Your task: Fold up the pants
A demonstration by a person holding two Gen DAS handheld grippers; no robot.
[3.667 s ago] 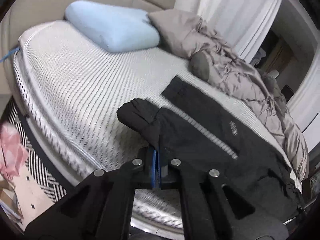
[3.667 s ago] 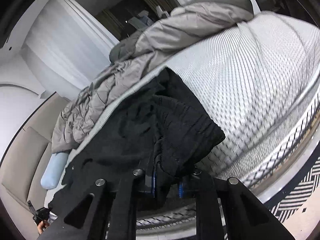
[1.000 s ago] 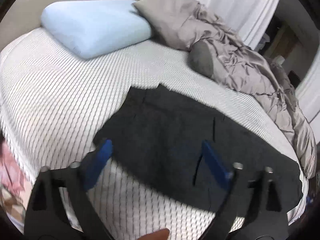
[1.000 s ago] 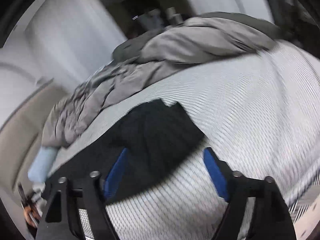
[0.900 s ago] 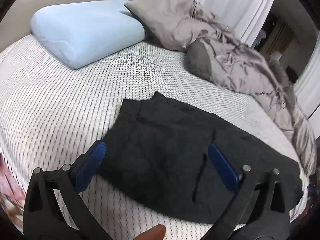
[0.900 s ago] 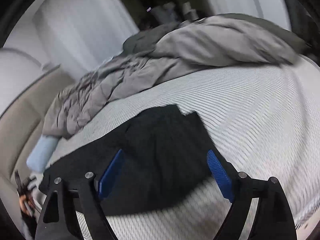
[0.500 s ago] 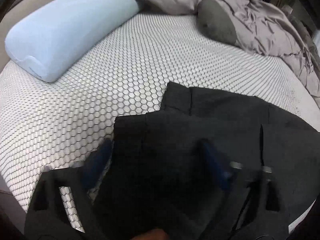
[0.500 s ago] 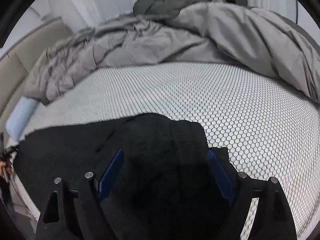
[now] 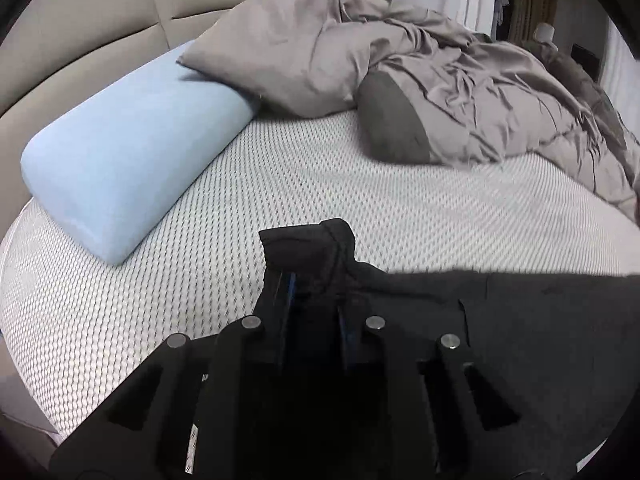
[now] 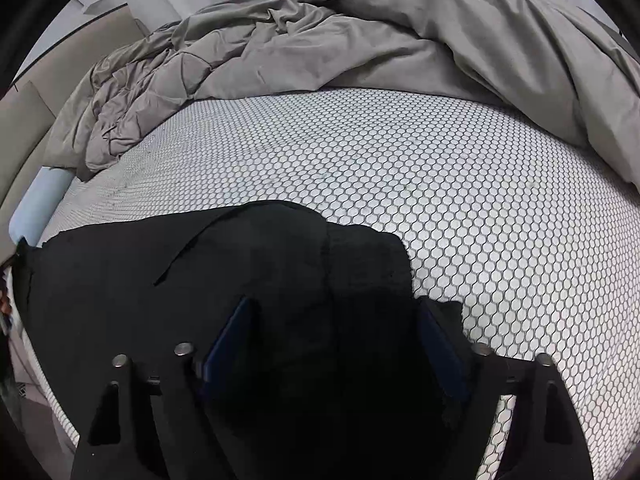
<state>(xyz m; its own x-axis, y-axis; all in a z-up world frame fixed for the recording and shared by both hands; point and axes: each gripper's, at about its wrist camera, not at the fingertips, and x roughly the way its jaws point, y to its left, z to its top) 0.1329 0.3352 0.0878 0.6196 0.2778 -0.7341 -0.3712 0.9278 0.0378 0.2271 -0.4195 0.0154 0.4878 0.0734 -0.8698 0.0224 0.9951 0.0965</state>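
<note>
Black pants [image 9: 520, 340] lie flat on the white honeycomb-patterned mattress [image 9: 360, 208]. My left gripper [image 9: 316, 300] is at their far left corner with its jaws closing. A bunched tip of the cloth sticks up between the blue pads, which pinch it. In the right wrist view the other end of the pants [image 10: 160, 280] lies under my right gripper [image 10: 334, 336]. Its jaws are closing but still stand wide. The blue pads [image 10: 232, 332] rest down on the fabric with a broad hump of cloth between them, not pressed.
A light blue pillow [image 9: 120, 160] lies at the left by the beige headboard [image 9: 100, 20]. A crumpled grey duvet [image 9: 460, 92] [image 10: 360, 32] covers the far side of the bed. Bare mattress [image 10: 400, 160] stretches between the pants and the duvet.
The left jaws went from wide open to pinched on the pants corner, which now bunches upward. The right gripper dropped onto the other end and its jaws narrowed.
</note>
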